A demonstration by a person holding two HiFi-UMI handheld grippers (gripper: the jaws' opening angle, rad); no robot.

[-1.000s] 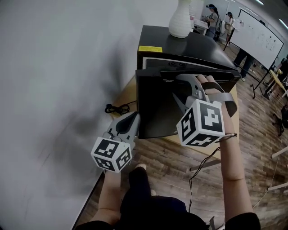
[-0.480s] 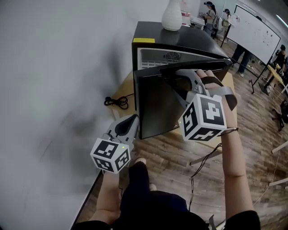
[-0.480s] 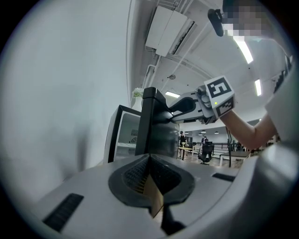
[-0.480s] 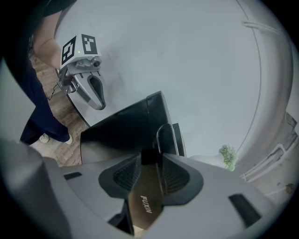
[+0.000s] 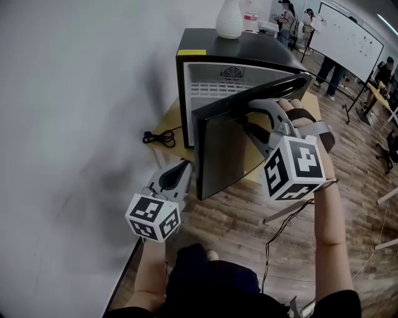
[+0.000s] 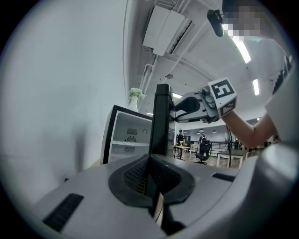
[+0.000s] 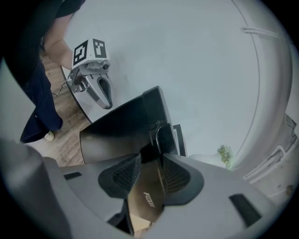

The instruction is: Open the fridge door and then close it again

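While the fridge door (image 5: 224,143) stands part-open at frame centre, hinge upper right, free edge lower left: right hand-held gripper (image 5: 247,121), the nearer, clamped on its top edge. Left hand-held gripper (image 5: 180,169), lower left: jaws together, empty. Fridge (image 5: 249,46): above.

**Fridge on the desk, door swung out**

The fridge (image 5: 249,49) stands on a low desk (image 5: 171,121) beside the wall on the left, with a vase (image 5: 229,18) on its top. The fridge door (image 5: 224,149) hangs out in front, hinged on the right, with its free edge to the left. The right gripper (image 5: 252,118) has its jaws astride the door's top edge. The left gripper (image 5: 181,166) is lower, just left of the free edge and apart from it. A cable (image 5: 158,136) lies at the desk's left edge. A whiteboard (image 5: 348,37) stands behind, to the right.
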